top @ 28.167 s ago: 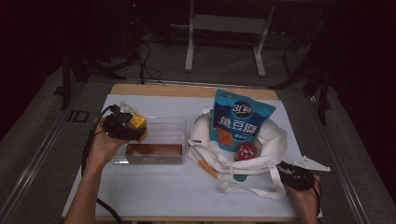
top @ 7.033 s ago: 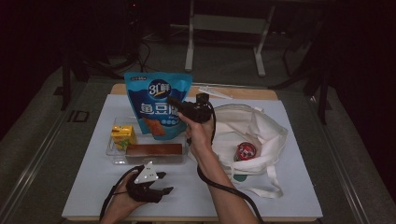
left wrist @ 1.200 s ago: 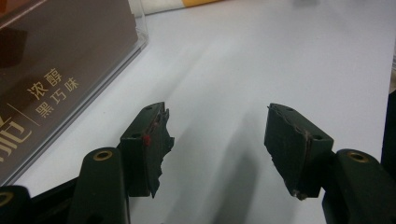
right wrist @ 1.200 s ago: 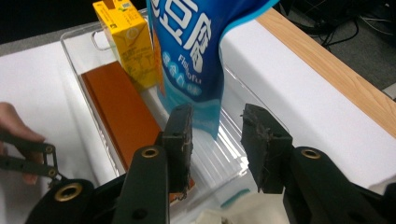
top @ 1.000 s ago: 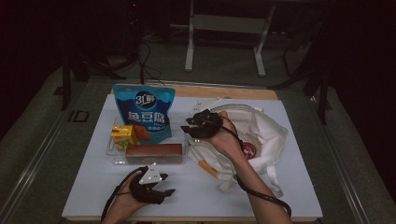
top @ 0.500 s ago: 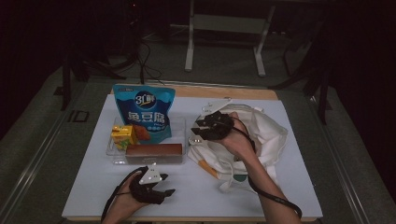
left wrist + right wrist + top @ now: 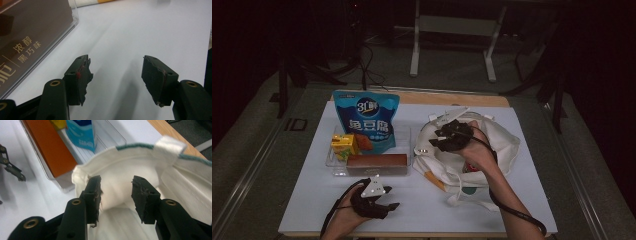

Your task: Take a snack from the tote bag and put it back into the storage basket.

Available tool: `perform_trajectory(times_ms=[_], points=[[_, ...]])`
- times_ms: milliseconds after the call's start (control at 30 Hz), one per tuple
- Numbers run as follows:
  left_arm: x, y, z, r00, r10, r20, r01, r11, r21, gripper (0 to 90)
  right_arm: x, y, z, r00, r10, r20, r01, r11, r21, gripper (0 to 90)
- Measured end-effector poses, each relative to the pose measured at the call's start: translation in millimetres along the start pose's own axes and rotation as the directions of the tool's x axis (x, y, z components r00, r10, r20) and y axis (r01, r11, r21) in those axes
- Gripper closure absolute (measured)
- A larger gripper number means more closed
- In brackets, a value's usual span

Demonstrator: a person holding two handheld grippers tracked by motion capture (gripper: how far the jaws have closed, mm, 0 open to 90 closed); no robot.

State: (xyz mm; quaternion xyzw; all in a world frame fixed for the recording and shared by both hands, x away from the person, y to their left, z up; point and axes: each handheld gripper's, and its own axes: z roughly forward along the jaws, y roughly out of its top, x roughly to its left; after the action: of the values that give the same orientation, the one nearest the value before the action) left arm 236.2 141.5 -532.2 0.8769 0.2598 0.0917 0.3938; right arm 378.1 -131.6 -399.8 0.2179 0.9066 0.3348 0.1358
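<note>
Right hand-held gripper (image 7: 447, 137) hangs over the bag (image 7: 502, 145) mouth beside the tray (image 7: 404, 150), jaws part open, just widening, pads clear of cloth. A careless closure could snag the rim (image 7: 130, 146). Left hand-held gripper (image 7: 379, 200) rests open, empty.

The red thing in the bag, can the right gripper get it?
Probably yes. The right gripper hangs open over the bag mouth, and the red thing lies just beside the hand, though cloth folds partly hide it.
</note>
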Motion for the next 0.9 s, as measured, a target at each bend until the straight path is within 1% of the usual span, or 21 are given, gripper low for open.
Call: perform_trajectory(times_ms=[33,100,267,400,433,567,900], points=[[-0.1,0.0,0.0,1.0,0.0,-0.001,0.0,1.0,0.0,39.3,-2.5,-3.3,-2.1,1.0,-0.002,0.005,0.002,1.0,0.013,58.6],[0.1,0.1,0.1,1.0,0.0,-0.001,0.0,1.0,-0.001,39.3,-4.4,-6.5,-3.6,1.0,0.003,0.004,-0.003,1.0,0.023,58.4],[-0.1,0.3,0.2,1.0,-0.001,0.001,0.001,1.0,-0.001,39.3,-8.4,-14.8,-4.1,1.0,0.003,0.008,-0.004,0.998,0.056,57.4],[-0.3,0.3,0.3,1.0,0.0,0.001,0.0,1.0,0.0,39.3,-11.5,-20.4,-4.0,0.9997,0.017,0.016,-0.018,0.996,0.087,56.7],[-0.2,0.3,0.2,1.0,0.0,0.001,0.0,1.0,0.0,39.3,-12.3,-21.5,-3.9,0.9995,0.025,0.017,-0.026,0.995,0.092,56.6],[-0.1,0.3,0.0,1.0,-0.002,0.001,0.002,1.0,-0.003,39.3,-14.9,-25.7,-3.8,0.9993,0.026,0.026,-0.029,0.993,0.112,55.9],[-0.2,0.4,0.2,1.0,-0.001,0.002,0.001,1.0,-0.002,39.3,-19.0,-37.0,-4.7,0.9988,0.041,0.028,-0.045,0.986,0.158,53.8]])
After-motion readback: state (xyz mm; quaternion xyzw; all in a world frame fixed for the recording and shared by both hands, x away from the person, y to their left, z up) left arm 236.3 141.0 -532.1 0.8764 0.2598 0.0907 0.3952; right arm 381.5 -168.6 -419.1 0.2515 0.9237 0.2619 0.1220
